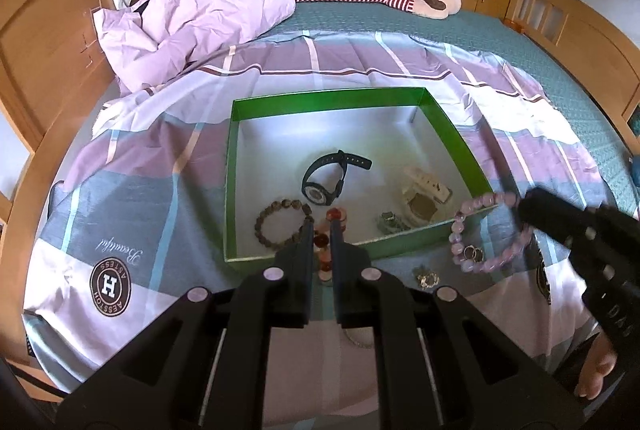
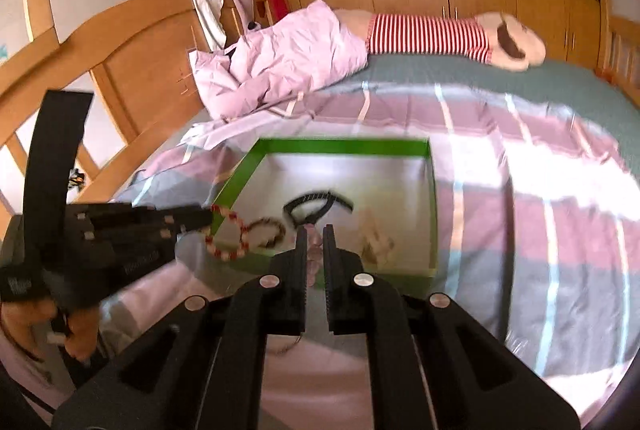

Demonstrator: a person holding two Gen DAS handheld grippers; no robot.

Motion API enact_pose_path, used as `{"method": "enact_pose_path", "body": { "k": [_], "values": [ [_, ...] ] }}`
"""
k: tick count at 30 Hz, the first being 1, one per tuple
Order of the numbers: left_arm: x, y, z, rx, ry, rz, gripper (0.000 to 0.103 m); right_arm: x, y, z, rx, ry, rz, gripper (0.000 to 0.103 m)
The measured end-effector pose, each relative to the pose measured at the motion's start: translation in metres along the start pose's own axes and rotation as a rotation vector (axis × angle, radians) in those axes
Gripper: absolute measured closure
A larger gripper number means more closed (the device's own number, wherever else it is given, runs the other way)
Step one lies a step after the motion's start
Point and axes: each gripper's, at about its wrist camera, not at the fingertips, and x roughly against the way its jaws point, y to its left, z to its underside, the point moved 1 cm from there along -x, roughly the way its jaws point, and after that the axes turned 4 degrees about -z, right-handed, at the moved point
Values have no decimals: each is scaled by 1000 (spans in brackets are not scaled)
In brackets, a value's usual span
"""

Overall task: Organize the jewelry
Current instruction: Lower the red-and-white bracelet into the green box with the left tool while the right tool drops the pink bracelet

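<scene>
Left hand-held gripper [image 1: 321,230], lower centre of the left wrist view: jaws are clenched on a red-and-white bead bracelet [image 1: 325,254], which is seen hanging between the fingers at the near wall of the green box [image 1: 460,146]. In the right wrist view the same bracelet is seen as a loop at centre left, held over the box's near left corner.

Right hand-held gripper [image 2: 316,236], lower centre of its own view: jaws are clenched on a pale purple bead bracelet [image 1: 486,230]. In the left wrist view, at right of frame, this bracelet is seen dangling from the gripper tip, its loop overlapping the box's near right corner.

The box is set open on a checked sheet [image 1: 140,166] spread on the bed. Inside it are noted: a dark watch [image 1: 328,178] at centre, a brown bead bracelet [image 1: 280,222] at near left, a cream watch [image 1: 424,194] at right, and a small metallic piece [image 1: 390,221] beside it.

On the sheet, just outside the near right wall, small rings [image 1: 427,277] are seen; a second pair shows within the purple loop.
</scene>
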Motion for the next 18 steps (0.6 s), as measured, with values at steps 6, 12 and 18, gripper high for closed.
{"method": "enact_pose_path", "body": {
  "k": [6, 12, 18],
  "values": [
    [-17, -1, -18, -13, -13, -15, 94, -31, -6, -19, 25, 7, 21, 95],
    [-46, 11, -30, 29, 43, -10, 94, -65, -31, -7, -32, 60, 73, 95],
    [-74, 17, -32, 52, 100, -14, 94, -73, -42, -6, -32, 68, 100, 95]
  ]
}}
